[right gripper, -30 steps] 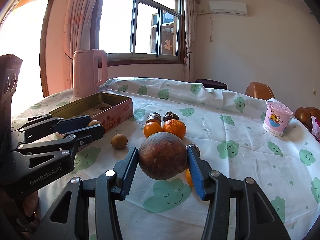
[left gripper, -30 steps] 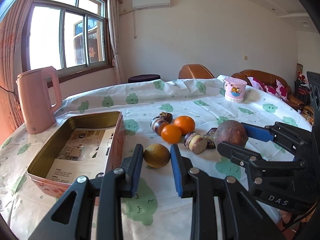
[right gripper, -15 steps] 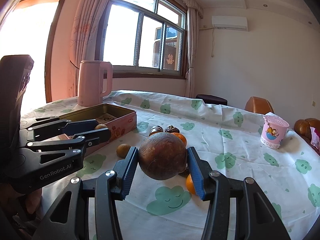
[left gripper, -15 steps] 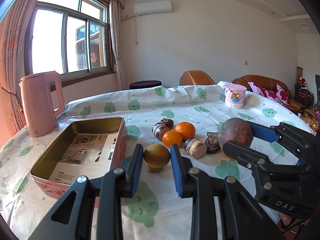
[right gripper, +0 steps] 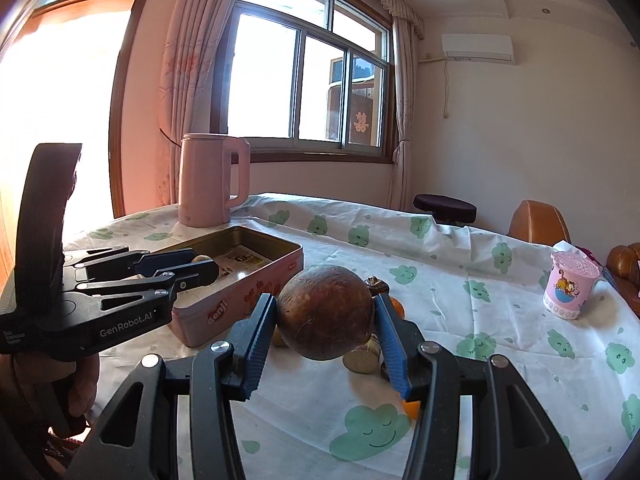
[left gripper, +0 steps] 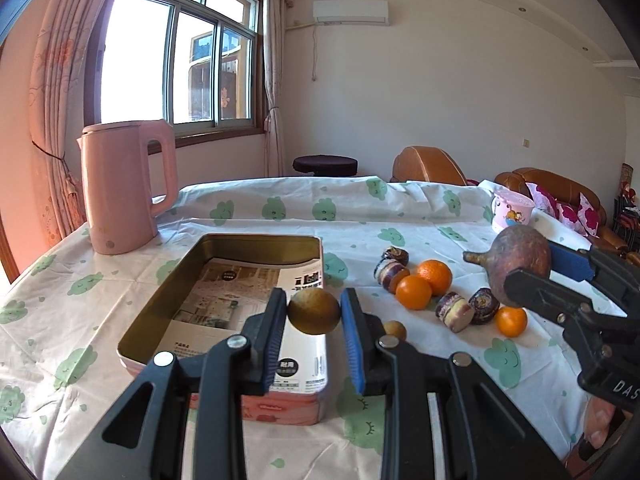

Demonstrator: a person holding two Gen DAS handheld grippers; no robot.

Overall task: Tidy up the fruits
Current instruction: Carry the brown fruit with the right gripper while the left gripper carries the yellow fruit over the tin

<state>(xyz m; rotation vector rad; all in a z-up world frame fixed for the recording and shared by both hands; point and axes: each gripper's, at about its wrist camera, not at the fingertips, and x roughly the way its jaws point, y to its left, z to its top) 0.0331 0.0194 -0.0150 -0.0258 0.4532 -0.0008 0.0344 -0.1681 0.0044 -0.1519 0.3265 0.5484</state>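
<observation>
Nearest in the left wrist view, the left gripper (left gripper: 314, 312) pinches a small yellow-brown fruit (left gripper: 314, 311) between its blue pads, clear of the cloth. The open tin (left gripper: 256, 240) lies just beyond and toward ten o'clock of that fruit, its near right corner directly under the fingertips; its long axis runs away from the camera, roughly six to twelve. By my reading, a short carry toward eleven o'clock puts the fruit over the paper-lined floor of the tin.

In the right wrist view, the right gripper (right gripper: 326, 318) clamps a large round brown fruit (right gripper: 325, 312), held above the table. From it the tin sits at ten o'clock, farther off than from the left gripper, so the left is the nearer one.

Farther out at two o'clock in the left view, oranges (left gripper: 424, 284) and dark cut pieces (left gripper: 454, 311) lie loose on the tablecloth (left gripper: 400, 216). A pink kettle (left gripper: 120, 188) stands beyond the tin.
</observation>
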